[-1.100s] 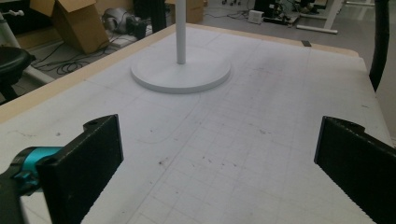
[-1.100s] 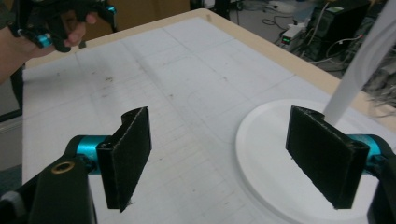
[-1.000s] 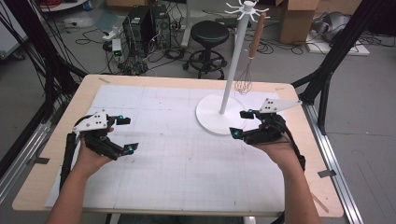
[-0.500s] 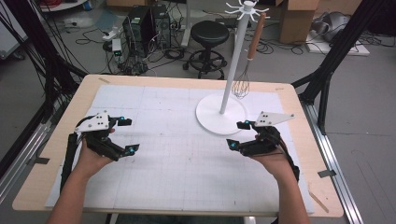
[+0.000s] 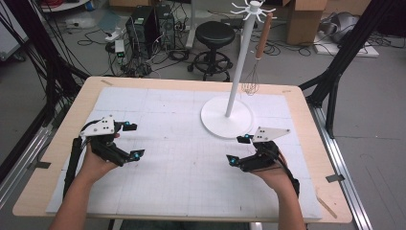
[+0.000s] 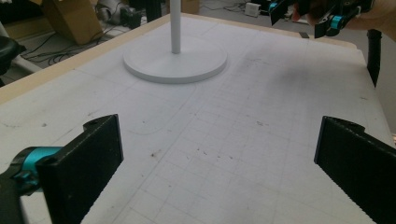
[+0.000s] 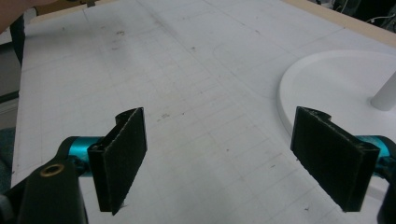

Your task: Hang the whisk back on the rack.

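Gaping wide and empty, both grippers' fingers (image 7: 119, 158), stand base (image 5: 226, 117) just beyond.

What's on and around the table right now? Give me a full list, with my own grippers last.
Table: one, light wood rim, centre of the high view.
Grid mat: one, white, covers most of the table top.
Hanging stand: one, white, round base on the mat's far right part, pole rising to hooks at the top.
Whisk: one, wooden handle and wire head, hanging from the stand's hooks.
Stool: one, black, on the floor beyond the table.
Computer towers: two or so, black, on the floor at far left among cables.
Cardboard box: one, brown, floor at far right.
Left gripper: one, black with teal, jaws apart, over the mat's left side.
Right gripper: one, black with teal, jaws apart, near the stand's base.
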